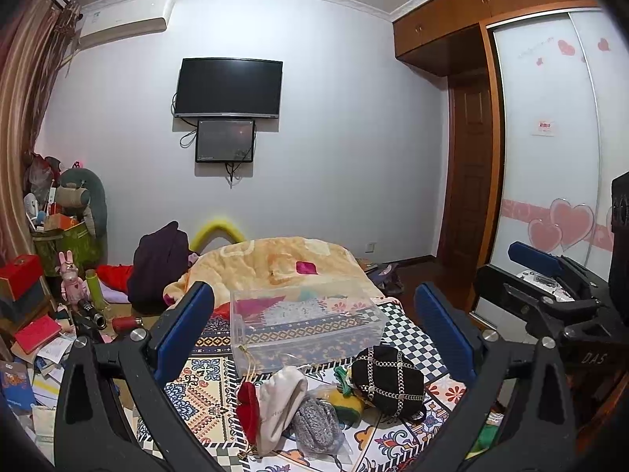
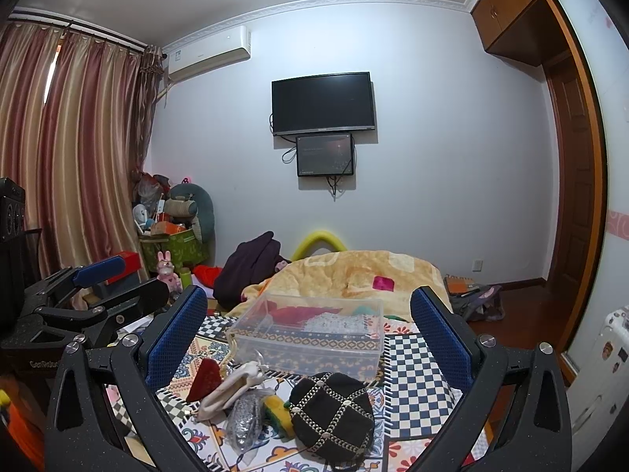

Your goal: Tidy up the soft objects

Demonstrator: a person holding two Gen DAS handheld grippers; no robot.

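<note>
Even, dim indoor light, soft shadows — sharp centre, heavy fisheye bending and dark vignetted corners.

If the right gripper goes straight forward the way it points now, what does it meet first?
Probably the clear plastic box, which sits centered between the open fingers of the right gripper. The black pouch lies nearer but lower, likely under the line; depth is uncertain.
</note>
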